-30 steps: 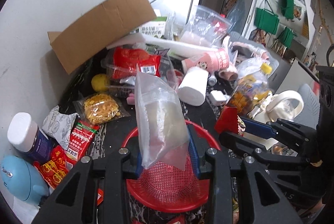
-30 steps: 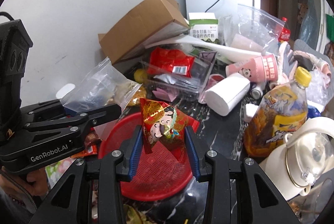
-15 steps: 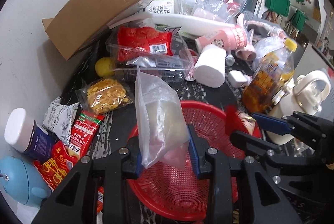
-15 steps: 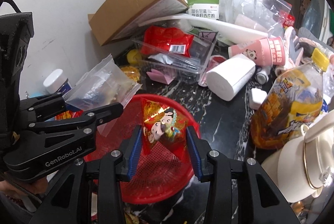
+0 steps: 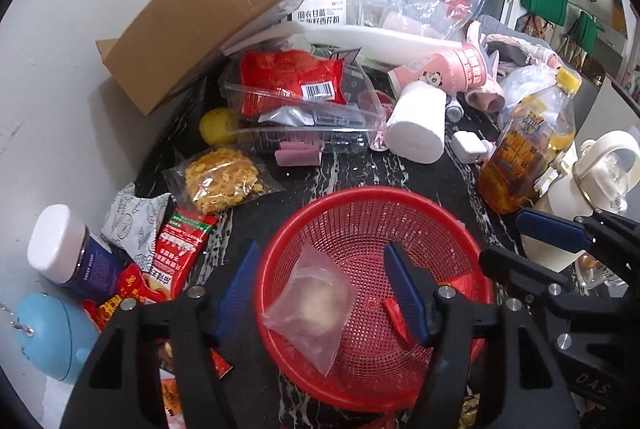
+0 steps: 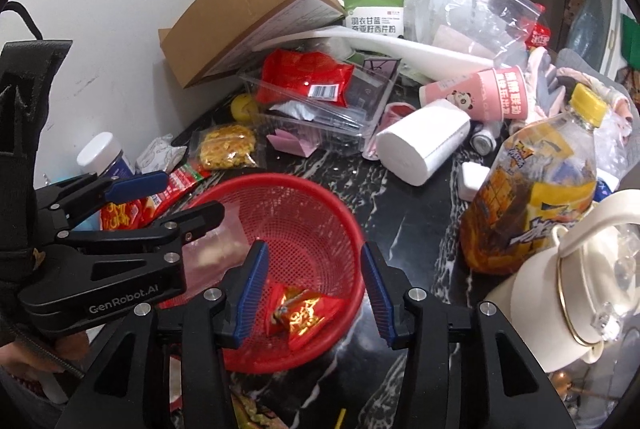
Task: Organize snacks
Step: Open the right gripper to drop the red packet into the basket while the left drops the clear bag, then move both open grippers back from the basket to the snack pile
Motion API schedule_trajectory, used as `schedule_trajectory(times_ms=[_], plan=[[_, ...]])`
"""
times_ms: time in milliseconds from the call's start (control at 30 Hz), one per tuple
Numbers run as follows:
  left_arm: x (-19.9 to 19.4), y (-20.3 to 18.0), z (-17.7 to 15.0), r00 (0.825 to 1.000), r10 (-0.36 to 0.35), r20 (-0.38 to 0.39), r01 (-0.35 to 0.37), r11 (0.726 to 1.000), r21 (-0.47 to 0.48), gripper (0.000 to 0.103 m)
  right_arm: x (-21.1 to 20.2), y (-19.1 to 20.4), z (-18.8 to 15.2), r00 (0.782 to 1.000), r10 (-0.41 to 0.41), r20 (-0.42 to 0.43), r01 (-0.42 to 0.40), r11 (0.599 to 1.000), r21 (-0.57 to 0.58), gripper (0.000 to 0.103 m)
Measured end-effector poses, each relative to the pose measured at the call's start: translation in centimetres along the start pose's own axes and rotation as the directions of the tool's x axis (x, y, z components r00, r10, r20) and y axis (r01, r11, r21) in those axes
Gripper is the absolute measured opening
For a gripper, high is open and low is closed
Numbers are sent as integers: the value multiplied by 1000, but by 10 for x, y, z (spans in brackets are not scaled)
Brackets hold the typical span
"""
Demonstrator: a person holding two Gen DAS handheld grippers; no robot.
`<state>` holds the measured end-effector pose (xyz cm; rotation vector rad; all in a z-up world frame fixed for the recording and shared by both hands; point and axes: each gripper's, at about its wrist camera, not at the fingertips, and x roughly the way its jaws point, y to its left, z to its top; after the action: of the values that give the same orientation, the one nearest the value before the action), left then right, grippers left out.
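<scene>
While both grippers hang over the red basket (image 5: 376, 293), neither one has anything in it. The left gripper (image 5: 320, 289) has just let its jaws spread apart, and the clear zip bag (image 5: 310, 309) lies loose on the mesh floor of the basket, below and between the blue pads but not touched by them. Same deal on the right: the right gripper (image 6: 312, 289) has just been opening too, and the red and gold snack packet (image 6: 300, 315) lies in the near part of the basket, free of both pads.

The basket sits on a dark marbled countertop (image 5: 360, 169), near the front edge, with junk all around it. To its left there's a pile of red snack sachets (image 5: 176, 257), a white patterned packet (image 5: 132, 217), a white-capped jar (image 5: 68, 249) and some light blue round thing (image 5: 48, 337). A bit farther back on the left is a clear bag of yellow crunchy stuff (image 5: 220, 181), with a lemon (image 5: 218, 127) behind it. Behind the basket is a clear plastic tray (image 5: 304, 121) with a big red packet (image 5: 292, 77) in it, and a cardboard box (image 5: 208, 9) leaning on the wall beyond that. A toilet roll (image 5: 418, 131) lies on its side far right of the tray, then a yellow-capped drink bottle (image 5: 528, 149) and a cream kettle (image 5: 592, 181) on the right.
</scene>
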<state>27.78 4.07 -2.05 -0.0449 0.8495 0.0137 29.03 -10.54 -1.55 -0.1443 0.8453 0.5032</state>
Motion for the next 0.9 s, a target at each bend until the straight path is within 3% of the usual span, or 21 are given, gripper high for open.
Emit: schedule_trajectory(times_ms=[467,767,900], plan=[[-67,-10,5,994,-13,110,11,1000,19,64,-63,5,4,993,-26,115,27,1000,0,47],[-123,-22,-1,980,-29,195,20,999,47,64,-115,13,-2,979,-58,198,60,998,-3,47],[-142,-27,-6,973,-39,226,26,998,61,64,-136,17,-9,970,-73,231,77,997,-8,52]])
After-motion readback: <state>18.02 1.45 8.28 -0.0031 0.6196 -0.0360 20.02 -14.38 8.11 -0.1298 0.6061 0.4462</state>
